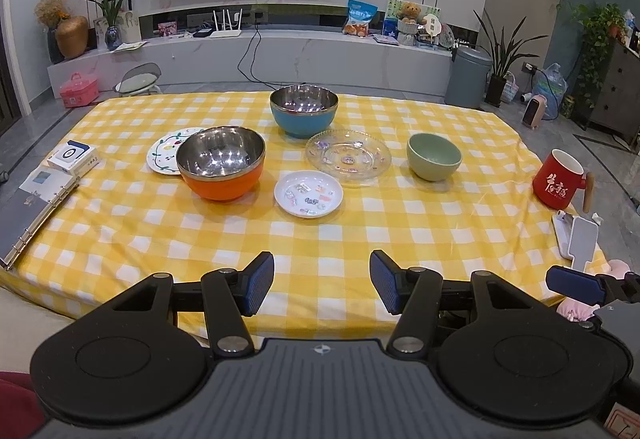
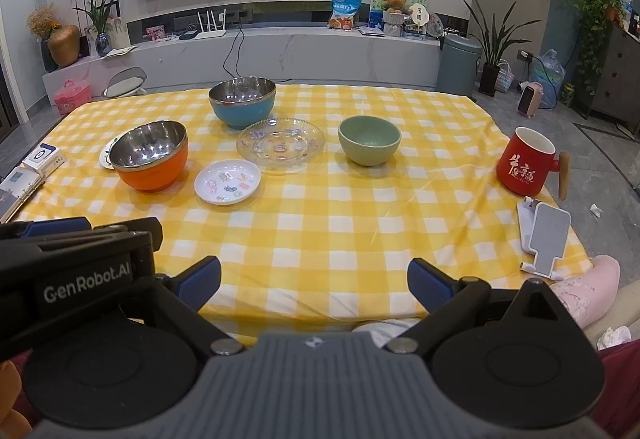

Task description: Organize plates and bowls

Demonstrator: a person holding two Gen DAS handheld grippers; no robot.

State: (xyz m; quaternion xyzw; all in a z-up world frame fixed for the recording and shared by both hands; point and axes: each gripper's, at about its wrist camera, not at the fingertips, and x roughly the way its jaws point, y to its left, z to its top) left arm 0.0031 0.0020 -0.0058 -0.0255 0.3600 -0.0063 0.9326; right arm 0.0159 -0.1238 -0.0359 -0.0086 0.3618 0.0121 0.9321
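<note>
Both the left gripper (image 1: 322, 281) and right gripper (image 2: 314, 285) are held spread and empty above the near edge of the checked tablecloth (image 1: 320, 239). Beyond, a small white plate (image 1: 308, 194), steel-lined orange bowl (image 1: 221, 162), ribbed glass plate (image 1: 348, 157) and green bowl (image 1: 434, 156) are set upright; farthest, a blue bowl (image 1: 304, 111).

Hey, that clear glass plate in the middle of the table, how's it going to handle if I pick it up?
The clear glass plate looks rigid, probably brittle. Its glossy surface may slip between gripper pads. It lies flat on the tablecloth, so catching its low rim could be awkward.
</note>
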